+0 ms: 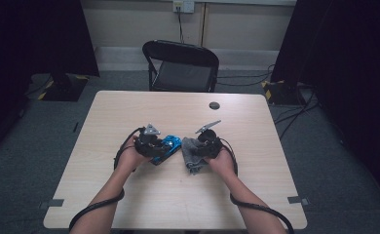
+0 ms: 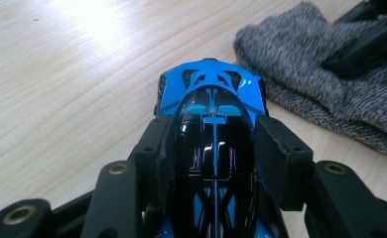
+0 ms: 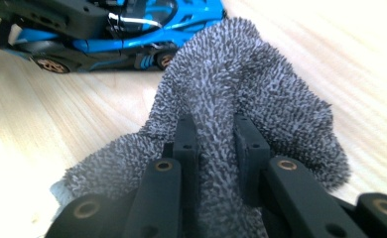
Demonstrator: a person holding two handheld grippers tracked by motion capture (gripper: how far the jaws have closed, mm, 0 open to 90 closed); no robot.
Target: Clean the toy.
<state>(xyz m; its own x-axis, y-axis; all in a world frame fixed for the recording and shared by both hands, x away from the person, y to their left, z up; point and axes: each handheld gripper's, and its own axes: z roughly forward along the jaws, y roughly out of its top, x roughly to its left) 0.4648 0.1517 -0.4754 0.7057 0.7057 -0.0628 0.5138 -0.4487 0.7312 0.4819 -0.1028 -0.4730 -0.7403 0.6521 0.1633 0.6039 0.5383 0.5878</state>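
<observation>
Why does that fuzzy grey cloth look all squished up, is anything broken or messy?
Nothing looks broken or spilled. The grey cloth is bunched because the right gripper pinches a fold of it. The left gripper clamps the blue toy car, which sits flat on the table and looks undamaged.

No readable text, seemingly.

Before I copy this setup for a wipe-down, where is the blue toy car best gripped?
Across the dark cabin, midway along the blue toy car, coming from behind along its length. The body narrows there, so the pads meet its two flanks squarely, as the left claw does now, leaving the nose free for the grey cloth.
</observation>
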